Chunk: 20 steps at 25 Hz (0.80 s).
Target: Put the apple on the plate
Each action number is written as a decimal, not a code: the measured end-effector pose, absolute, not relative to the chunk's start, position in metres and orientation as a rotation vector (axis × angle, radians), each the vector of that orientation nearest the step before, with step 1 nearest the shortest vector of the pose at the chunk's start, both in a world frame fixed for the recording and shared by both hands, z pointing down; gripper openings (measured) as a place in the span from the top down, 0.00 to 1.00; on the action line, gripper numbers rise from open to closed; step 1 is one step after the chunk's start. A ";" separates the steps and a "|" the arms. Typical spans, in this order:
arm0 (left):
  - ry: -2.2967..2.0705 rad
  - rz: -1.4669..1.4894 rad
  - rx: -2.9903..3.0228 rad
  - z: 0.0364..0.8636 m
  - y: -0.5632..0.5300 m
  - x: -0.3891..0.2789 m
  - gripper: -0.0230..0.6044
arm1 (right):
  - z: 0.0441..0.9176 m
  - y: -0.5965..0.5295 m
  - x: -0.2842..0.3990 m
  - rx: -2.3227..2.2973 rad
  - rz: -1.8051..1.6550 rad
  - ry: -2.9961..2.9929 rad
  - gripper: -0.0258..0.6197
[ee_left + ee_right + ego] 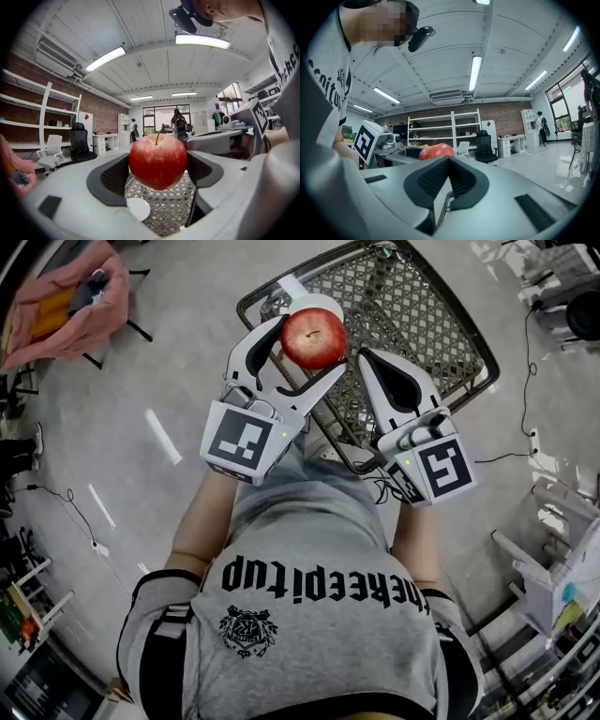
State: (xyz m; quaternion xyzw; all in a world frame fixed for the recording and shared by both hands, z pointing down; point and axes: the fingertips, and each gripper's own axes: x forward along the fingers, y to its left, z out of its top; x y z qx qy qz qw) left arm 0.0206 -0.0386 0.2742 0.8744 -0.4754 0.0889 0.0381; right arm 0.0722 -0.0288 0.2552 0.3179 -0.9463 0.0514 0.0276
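Observation:
My left gripper (312,345) is shut on a red apple (313,336) and holds it in the air above a wire-mesh table (427,310). In the left gripper view the apple (158,161) sits stem up between the two dark pads (108,180), filling the gap. Below it, on the mesh, lies a small white round plate (138,208), partly hidden by the jaw. My right gripper (367,358) hovers just right of the apple, shut with nothing in it; its pads (449,176) meet. The apple (436,151) peeks over them.
The mesh table has a dark metal rim (412,442) right in front of the person's body. A pink garment lies over a chair (66,296) at the far left. Cables (511,456) run across the grey floor, and white furniture (553,568) stands at the right.

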 end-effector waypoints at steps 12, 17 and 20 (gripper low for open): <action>-1.335 0.299 2.742 0.286 -0.083 -0.002 0.30 | 0.264 -0.072 0.043 1.073 0.192 -2.857 0.95; -1.273 0.325 2.713 0.295 -0.095 -0.006 0.30 | 0.267 -0.086 0.038 1.114 0.204 -2.828 0.95; -1.261 0.327 2.774 0.294 -0.102 -0.011 0.30 | 0.267 -0.091 0.032 1.138 0.210 -2.815 0.95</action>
